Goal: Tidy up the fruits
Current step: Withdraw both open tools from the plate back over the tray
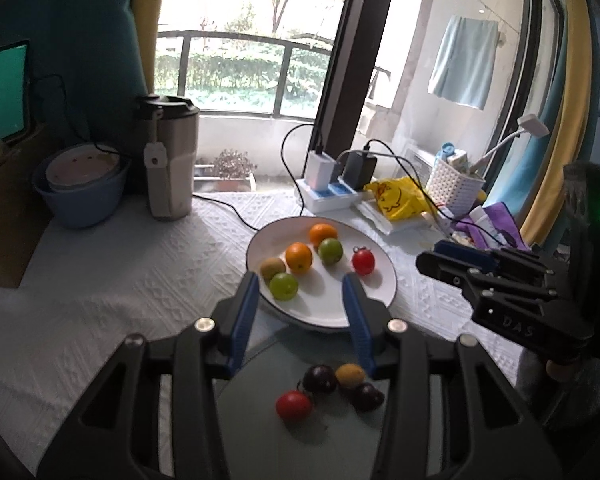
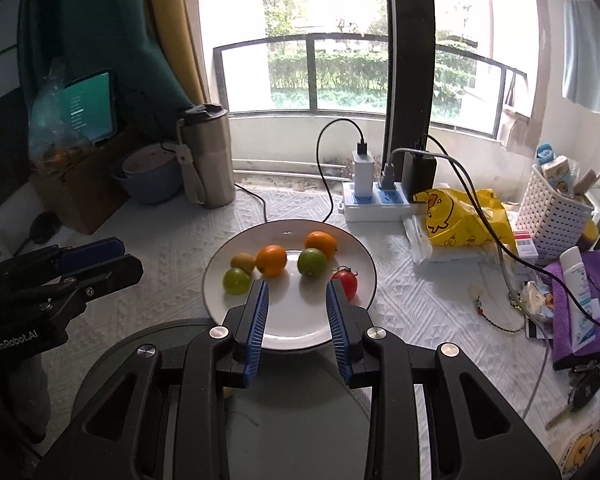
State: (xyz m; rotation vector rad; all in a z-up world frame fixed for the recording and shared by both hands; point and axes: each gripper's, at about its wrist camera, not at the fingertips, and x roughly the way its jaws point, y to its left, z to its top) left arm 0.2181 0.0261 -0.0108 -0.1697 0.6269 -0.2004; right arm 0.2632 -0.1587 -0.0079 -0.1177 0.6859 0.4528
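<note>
**Ana:** Fruits first, nearest ones: a red tomato, two dark plums and a brownish kiwi sit clustered on the grey round board, directly under the left gripper.

**Ben:** Is that gripper holding anything?

**Ana:** No. Its jaws stand partly apart with nothing between the blue pads. The right gripper is empty too; its jaws look narrow, close to shut, though a gap shows between them.

**Ben:** Which hand is closer to the cluster?

**Ana:** The left, I judge. In the left wrist view the four fruits lie below and slightly right of its fingertips, so it would have to tip down and back. The right wrist view hides them behind the gripper body.

**Ben:** And farther out?

**Ana:** The white plate touches or overlaps the board's far edge on the worktop. It carries two oranges, two green round fruits, another kiwi and a stemmed tomato, loosely spread and mostly apart. Everything is small, round and likely to roll.

**Ben:** Beyond that?

**Ana:** A power strip, a yellow bag and a steel tumbler by the window.
</note>
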